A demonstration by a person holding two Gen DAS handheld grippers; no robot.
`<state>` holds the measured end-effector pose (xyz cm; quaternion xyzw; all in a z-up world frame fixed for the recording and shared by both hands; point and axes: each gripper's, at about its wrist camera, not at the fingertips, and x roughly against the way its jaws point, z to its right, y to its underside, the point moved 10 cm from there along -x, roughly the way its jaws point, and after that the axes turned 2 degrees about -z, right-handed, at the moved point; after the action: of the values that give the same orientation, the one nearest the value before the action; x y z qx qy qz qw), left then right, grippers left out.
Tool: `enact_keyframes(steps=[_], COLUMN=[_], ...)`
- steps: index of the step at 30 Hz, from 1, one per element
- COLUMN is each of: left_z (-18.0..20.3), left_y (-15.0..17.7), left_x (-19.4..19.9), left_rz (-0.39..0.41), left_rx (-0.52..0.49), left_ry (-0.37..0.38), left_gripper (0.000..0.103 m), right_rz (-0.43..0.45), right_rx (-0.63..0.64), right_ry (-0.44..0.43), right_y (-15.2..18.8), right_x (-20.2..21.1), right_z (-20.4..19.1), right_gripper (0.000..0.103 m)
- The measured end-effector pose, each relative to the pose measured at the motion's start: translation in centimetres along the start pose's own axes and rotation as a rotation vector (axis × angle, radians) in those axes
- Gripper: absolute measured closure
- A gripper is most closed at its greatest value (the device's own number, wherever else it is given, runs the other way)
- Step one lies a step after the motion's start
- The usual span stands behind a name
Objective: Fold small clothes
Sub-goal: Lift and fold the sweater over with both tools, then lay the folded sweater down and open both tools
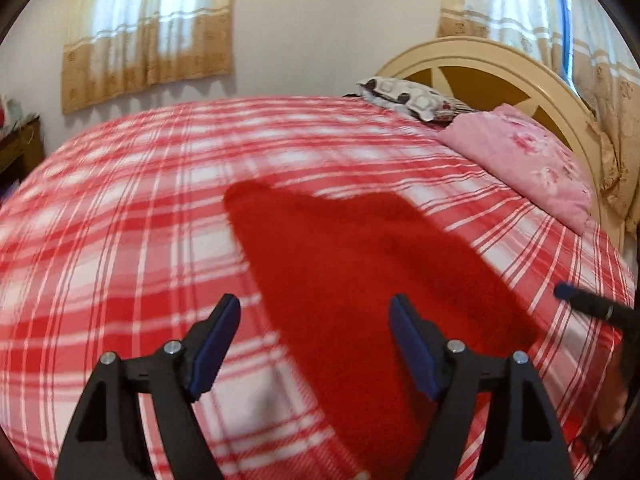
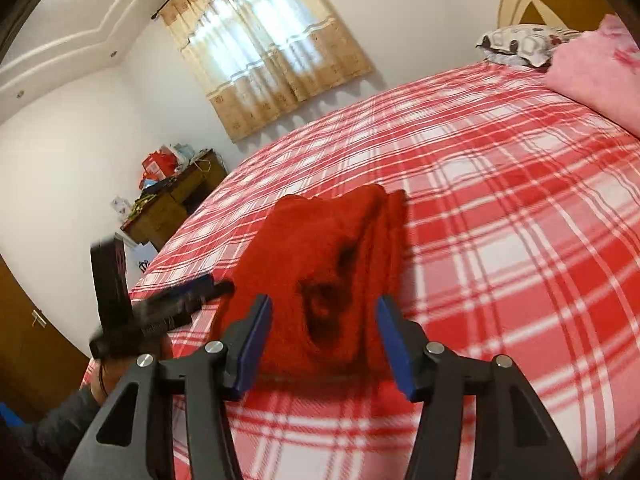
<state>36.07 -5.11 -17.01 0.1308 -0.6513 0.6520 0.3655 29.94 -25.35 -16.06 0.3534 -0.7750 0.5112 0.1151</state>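
A red knitted garment lies bunched on the red-and-white plaid bedspread. My left gripper hovers open just above its near end, with the cloth under and between the blue pads and neither pad pressing on it. One finger of the other gripper pokes in at the right edge. In the right wrist view the garment sits folded over, a dark hollow in its near end. My right gripper stands open around that end, its pads clear of the cloth. The left gripper shows blurred at the garment's left side.
A pink floral pillow and a patterned grey pillow lie against the cream headboard. A wooden dresser with bags on top stands beyond the bed's far side. A person's dark sleeve is at lower left.
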Motion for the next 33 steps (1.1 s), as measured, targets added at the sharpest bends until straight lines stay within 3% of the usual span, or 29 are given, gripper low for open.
enact_keyframes(steps=[4, 7, 9, 10, 13, 16, 20, 22, 25, 29, 31, 33], left_z=[0.0, 0.7, 0.9, 0.9, 1.1, 1.4, 2.1, 2.8, 2.7, 2.0, 2.0, 2.1], left_y=[1.2, 1.3, 1.4, 1.5, 1.7, 1.7, 2.4, 2.7, 2.9, 3.3, 3.4, 3.4], left_x=[-0.7, -0.8, -1.0, -1.0, -1.4, -1.3, -1.7, -2.2, -2.5, -2.8, -2.7, -2.6], left_rz=[-0.024, -0.01, -0.008, -0.006, -0.014, -0.026, -0.041, -0.064, -0.086, -0.102, -0.103, -0.097], left_rx=[0.035, 0.042, 0.048, 0.051, 0.052, 0.053, 0.032, 0.017, 0.015, 0.066, 0.083, 0.088], left_ry=[0.029, 0.051, 0.064, 0.062, 0.069, 0.081, 0.091, 0.104, 0.096, 0.129, 0.143, 0.151], left_gripper=[0.024, 0.024, 0.018, 0.014, 0.014, 0.014, 0.005, 0.004, 0.002, 0.0, 0.0, 0.0], right_rz=[-0.081, -0.217, -0.254, -0.271, -0.249, -0.187, -0.225, -0.245, -0.219, -0.106, -0.073, -0.106], right_rx=[0.008, -0.045, -0.057, -0.047, -0.016, 0.043, 0.012, 0.015, -0.028, 0.018, 0.059, 0.122], right_ry=[0.001, 0.001, -0.01, -0.006, 0.034, 0.093, 0.131, 0.1, 0.078, 0.197, 0.118, 0.016], right_y=[-1.5, -1.5, -1.5, -1.4, -1.5, -2.2, -1.5, -1.2, -2.3, -5.3, -6.0, -5.0], right_x=[-3.3, -7.9, -9.8, -10.5, -9.9, -7.6, -7.6, -8.6, -8.4, -7.0, -6.4, -6.6], right_z=[-0.6, 0.3, 0.6, 0.7, 0.8, 0.9, 3.4, 3.5, 4.0, 4.4, 1.9, -1.2], right_gripper=[0.048, 0.048, 0.063, 0.082, 0.085, 0.085, 0.085, 0.08, 0.058, 0.058, 0.058, 0.058])
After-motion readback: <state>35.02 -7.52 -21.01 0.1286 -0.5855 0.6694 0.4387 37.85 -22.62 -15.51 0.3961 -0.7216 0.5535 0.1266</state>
